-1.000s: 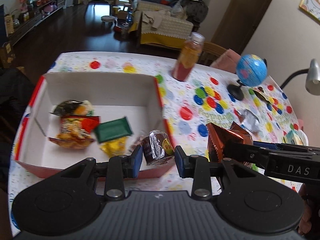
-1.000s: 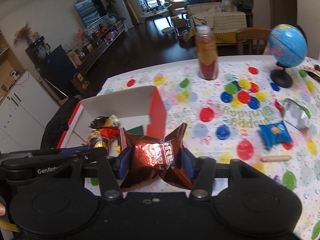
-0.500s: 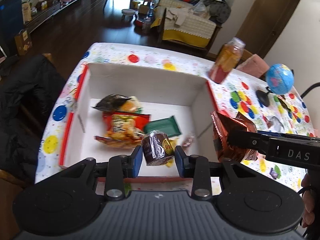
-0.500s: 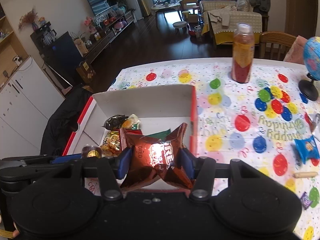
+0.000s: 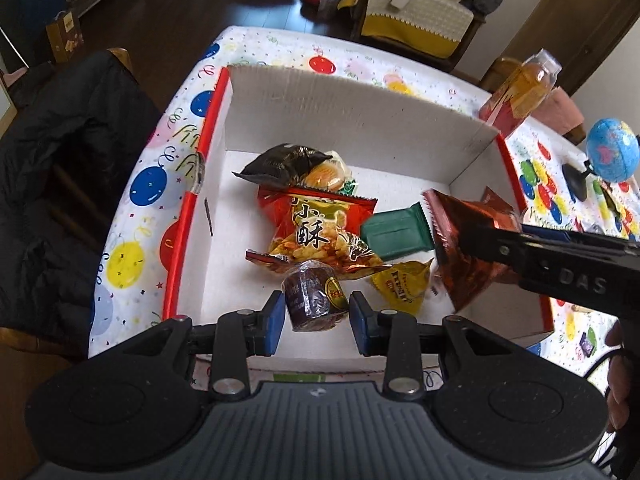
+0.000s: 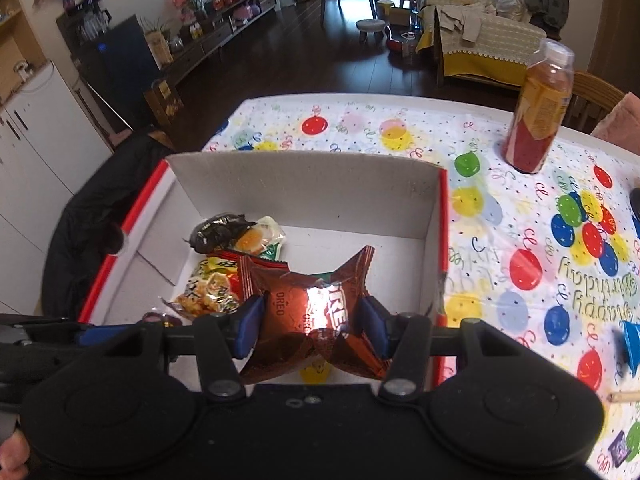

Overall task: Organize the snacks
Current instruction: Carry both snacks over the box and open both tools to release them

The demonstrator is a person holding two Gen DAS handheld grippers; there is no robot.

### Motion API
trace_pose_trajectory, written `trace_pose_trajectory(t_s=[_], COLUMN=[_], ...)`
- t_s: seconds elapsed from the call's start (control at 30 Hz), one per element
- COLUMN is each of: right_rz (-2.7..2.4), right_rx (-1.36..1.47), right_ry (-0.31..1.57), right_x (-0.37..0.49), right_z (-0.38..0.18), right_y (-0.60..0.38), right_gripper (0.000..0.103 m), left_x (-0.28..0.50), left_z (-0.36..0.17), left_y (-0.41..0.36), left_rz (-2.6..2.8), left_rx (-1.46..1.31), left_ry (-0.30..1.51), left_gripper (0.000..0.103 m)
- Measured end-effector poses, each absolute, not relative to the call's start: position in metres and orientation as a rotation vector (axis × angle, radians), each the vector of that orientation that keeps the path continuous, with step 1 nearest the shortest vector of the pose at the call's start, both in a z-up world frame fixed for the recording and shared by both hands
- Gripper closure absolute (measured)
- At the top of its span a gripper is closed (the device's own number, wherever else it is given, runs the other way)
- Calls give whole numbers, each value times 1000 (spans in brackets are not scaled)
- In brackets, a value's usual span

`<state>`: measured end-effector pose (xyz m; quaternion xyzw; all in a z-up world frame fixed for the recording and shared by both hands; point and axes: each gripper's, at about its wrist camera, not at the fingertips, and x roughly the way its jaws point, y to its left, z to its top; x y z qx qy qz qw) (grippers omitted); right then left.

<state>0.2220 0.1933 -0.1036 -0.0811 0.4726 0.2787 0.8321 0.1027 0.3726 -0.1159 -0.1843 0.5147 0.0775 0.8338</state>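
Note:
A white cardboard box with red edges [image 5: 352, 120] [image 6: 304, 184] stands on the balloon-print table and holds several snack packs: a red and yellow crisp bag [image 5: 316, 236], a black pack [image 5: 280, 162], a green bar [image 5: 396, 232], a yellow sachet [image 5: 400, 284]. My left gripper [image 5: 318, 316] is shut on a small brown wrapped cake [image 5: 314, 296] above the box's near side. My right gripper [image 6: 312, 326] is shut on a brown Oreo pack [image 6: 312, 308], hanging over the box's right part; the same pack [image 5: 460, 248] shows in the left wrist view.
A juice bottle [image 6: 540, 108] stands at the table's far side, a small globe [image 5: 612, 150] to the right. A blue snack pack [image 6: 632, 340], a stick-shaped snack [image 6: 624, 396] and small sweets lie on the cloth at right. A dark jacket [image 5: 60, 184] hangs over a chair at left.
Both grippers have moved left and down from the table beside the box to above its inside, each still holding its snack.

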Motion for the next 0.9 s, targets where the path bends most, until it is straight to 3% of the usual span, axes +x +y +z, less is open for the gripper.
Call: trace_pose_trajectory(t_s=[0.57,0.8,0.9], right_rz=[593,598,613], right_rx=[-229,-229,-210], right_ry=[1051,1045,1042], right_x=[230,223,219], right_z=[-134,-133,-129], right_y=[213,208,204], right_gripper=[47,28,26], left_x=[121,118,114], left_z=[-146,-143,-138], left_y=[360,354,351], left_rz=[149,141,137], left_rx=[-336,-305,-293], left_ry=[1176,1160,1146], left_gripper=[69,69,69])
